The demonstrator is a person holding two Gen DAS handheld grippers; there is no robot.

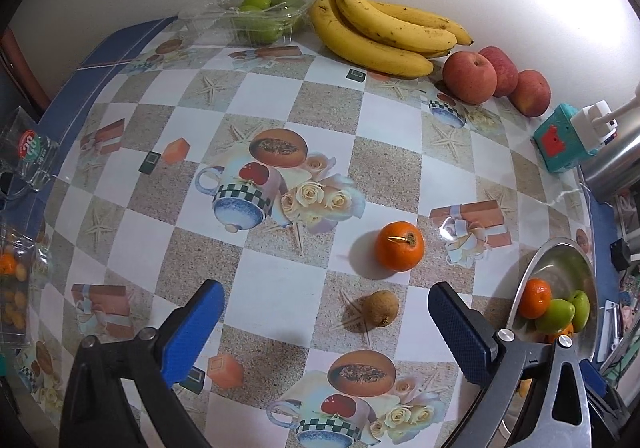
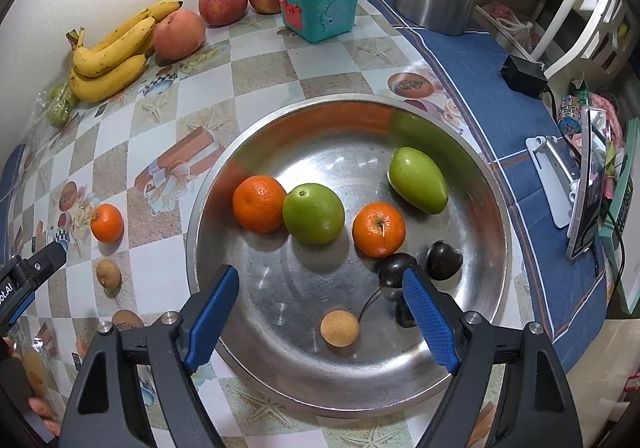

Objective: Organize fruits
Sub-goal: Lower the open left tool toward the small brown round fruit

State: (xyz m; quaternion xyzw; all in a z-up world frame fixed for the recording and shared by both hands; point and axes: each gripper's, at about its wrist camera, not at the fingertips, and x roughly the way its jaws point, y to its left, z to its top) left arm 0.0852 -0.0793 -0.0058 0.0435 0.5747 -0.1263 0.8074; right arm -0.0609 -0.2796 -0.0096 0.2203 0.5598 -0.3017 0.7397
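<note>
A small tan round fruit (image 2: 339, 328) is seen lying free in the steel bowl (image 2: 480, 183) between the spread, empty jaws of the right gripper (image 2: 320, 328). The left gripper (image 1: 326, 332), also held wide, hangs over a brownish fruit (image 1: 380, 308) and a glossy mandarin (image 1: 399, 246) on the checkered tabletop (image 1: 264, 95).

Left tongs (image 1: 326, 324) and right tongs (image 2: 320, 324) — black angular arms, blue cross-hatched pads, round silver screws at the joints — white lettering on one arm
</note>
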